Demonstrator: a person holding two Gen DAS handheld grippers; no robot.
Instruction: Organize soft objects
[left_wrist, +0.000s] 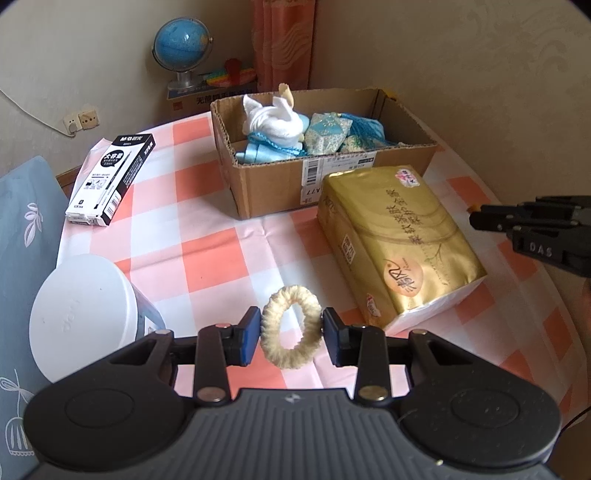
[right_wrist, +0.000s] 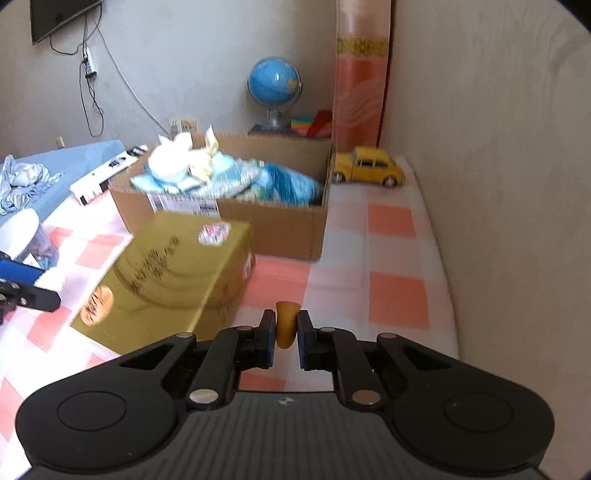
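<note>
Already the cardboard box (left_wrist: 273, 192) holds several cloth items. Left gripper (left_wrist: 291, 332) clamps a cream fuzzy hair tie (left_wrist: 271, 317) above the checkered tablecloth (left_wrist: 207, 254); right gripper (right_wrist: 286, 332) pinches a small tan soft piece (right_wrist: 286, 325). Both, plus possibly the gold tissue pack (left_wrist: 399, 240), seem left to box.

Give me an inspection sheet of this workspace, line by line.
Surface: checkered tablecloth, creased.
Job's things: cream scrunchie in left tongs; small tan piece in right tongs; cardboard box holding blue and white fabrics.
Clutter: gold tissue pack, pen box, white-lidded tub, yellow toy car.
Cables: wall cord hanging.
Surroundings: globe, curtain.
</note>
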